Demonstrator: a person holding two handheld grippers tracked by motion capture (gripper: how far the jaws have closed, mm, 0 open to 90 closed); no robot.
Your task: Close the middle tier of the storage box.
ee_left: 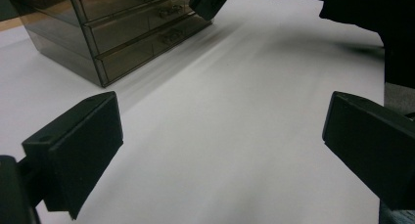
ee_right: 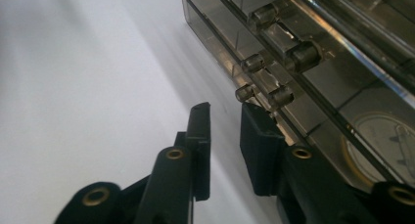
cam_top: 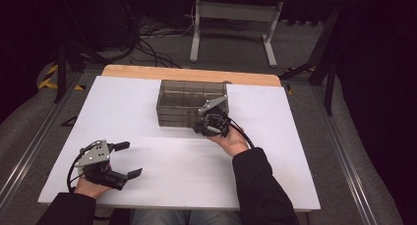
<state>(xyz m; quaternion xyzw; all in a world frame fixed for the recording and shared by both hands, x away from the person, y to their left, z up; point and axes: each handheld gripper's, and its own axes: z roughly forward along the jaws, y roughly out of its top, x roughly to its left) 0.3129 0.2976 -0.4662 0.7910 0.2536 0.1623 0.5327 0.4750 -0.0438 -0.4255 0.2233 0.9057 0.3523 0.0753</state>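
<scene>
Drawer box (cam_top: 192, 103), smoked clear plastic, sits at the far middle of the white table (cam_top: 147, 161), its drawer fronts toward me. Right gripper (cam_top: 212, 124) is up against the lower right of that front. From the right gripper view, the jaws stand a narrow gap apart, nothing between them, tips just short of the bottom drawer's clear bar handle (ee_right: 258, 88). Step in hand, as I judge it: lining up on that handle to pull the drawer. Next move calls for easing forward so the bar sits between the pads, then closing and drawing straight back. Something round (ee_right: 386, 141) lies inside a drawer; can't tell what. Left gripper (cam_top: 125, 160) rests wide open and empty at the near left, well apart from the box.
</scene>
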